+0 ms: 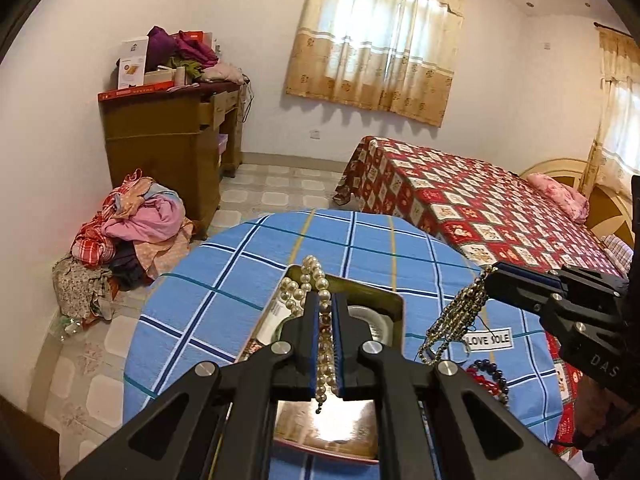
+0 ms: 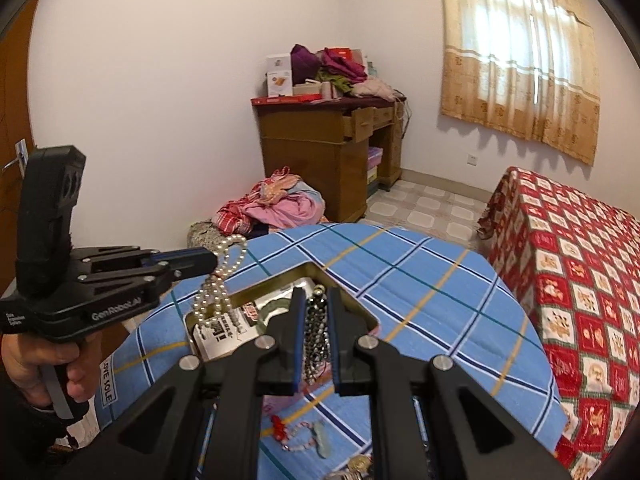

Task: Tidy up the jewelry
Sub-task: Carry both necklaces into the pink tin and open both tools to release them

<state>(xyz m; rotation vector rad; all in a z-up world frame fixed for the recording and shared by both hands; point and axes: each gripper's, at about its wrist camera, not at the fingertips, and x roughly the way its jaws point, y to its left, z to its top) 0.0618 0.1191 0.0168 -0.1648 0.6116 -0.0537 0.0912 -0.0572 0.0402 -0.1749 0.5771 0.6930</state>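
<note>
My left gripper [image 1: 325, 300] is shut on a white pearl necklace [image 1: 316, 276], held above an open metal tin [image 1: 394, 308] on the blue checked tablecloth [image 1: 240, 280]. In the right wrist view the pearls [image 2: 218, 280] hang from the left gripper [image 2: 214, 261] into the tin [image 2: 304, 272]. My right gripper [image 2: 314, 300] is shut on a gold and dark beaded chain [image 2: 316, 332], also over the tin. In the left wrist view that chain [image 1: 456, 320] dangles from the right gripper [image 1: 490, 274].
Red and dark bead strings [image 1: 490, 380] lie on the cloth by a "LOVE SOLE" label [image 1: 486, 339]. More small jewelry [image 2: 304, 436] lies near me. A bed with a red quilt [image 2: 580, 280], a wooden desk [image 2: 320, 152] and a clothes pile [image 2: 276, 204] stand around.
</note>
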